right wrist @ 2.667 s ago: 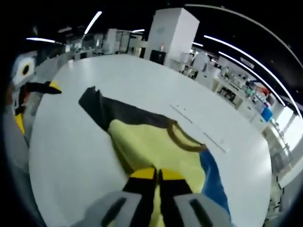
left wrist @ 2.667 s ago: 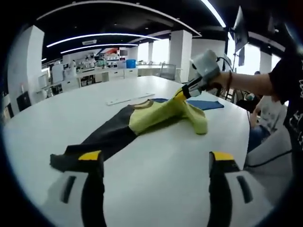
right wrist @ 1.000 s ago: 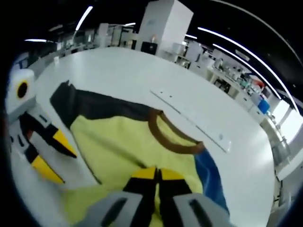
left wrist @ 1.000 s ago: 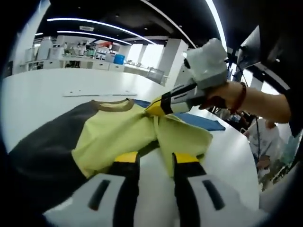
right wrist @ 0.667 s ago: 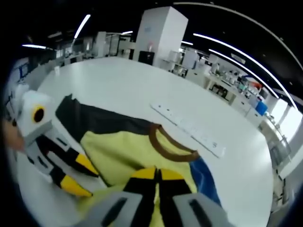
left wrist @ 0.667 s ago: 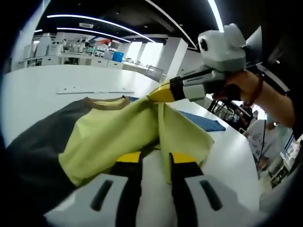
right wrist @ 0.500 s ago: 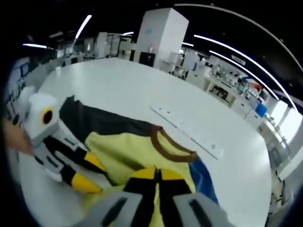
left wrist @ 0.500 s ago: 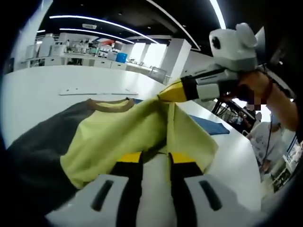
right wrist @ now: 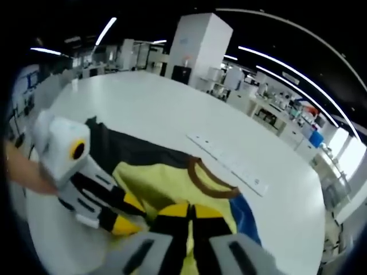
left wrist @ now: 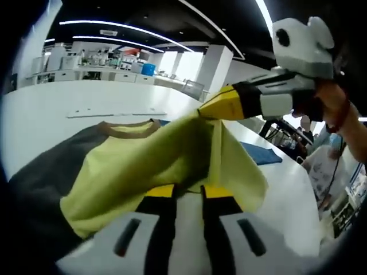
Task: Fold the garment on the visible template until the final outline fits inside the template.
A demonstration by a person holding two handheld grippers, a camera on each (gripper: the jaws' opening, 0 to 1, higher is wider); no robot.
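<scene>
the garment [left wrist: 143, 163], a yellow shirt with a brown collar [right wrist: 209, 177] and dark sleeves, lies on the white desk [left wrist: 51, 114] with its yellow body partly lifted off the surface. the blue template [left wrist: 264, 153] lies flat on the desk under and beyond the far side of the garment; a blue strip of it shows beside the collar in the right gripper view. the right tool [left wrist: 207, 109] has its yellow-tipped jaws together on a raised peak of yellow fabric, so that the cloth hangs from it in a tent shape above the desk. the left tool [left wrist: 186, 192] has its jaws nearly closed at the near edge of the yellow fabric; it appears to pinch the cloth, but the contact itself is hidden by the fabric, so the grip cannot be confirmed. in the right gripper view the left tool sits low beside the yellow body, next to the dark sleeve [right wrist: 123, 149]. a long white strip [right wrist: 229, 163] lies on the desk beyond the collar. judged progress: early to middle. one fold of the body is under way; the dark sleeve is spread out well outside the template, and the outline does not yet fit inside it.
</scene>
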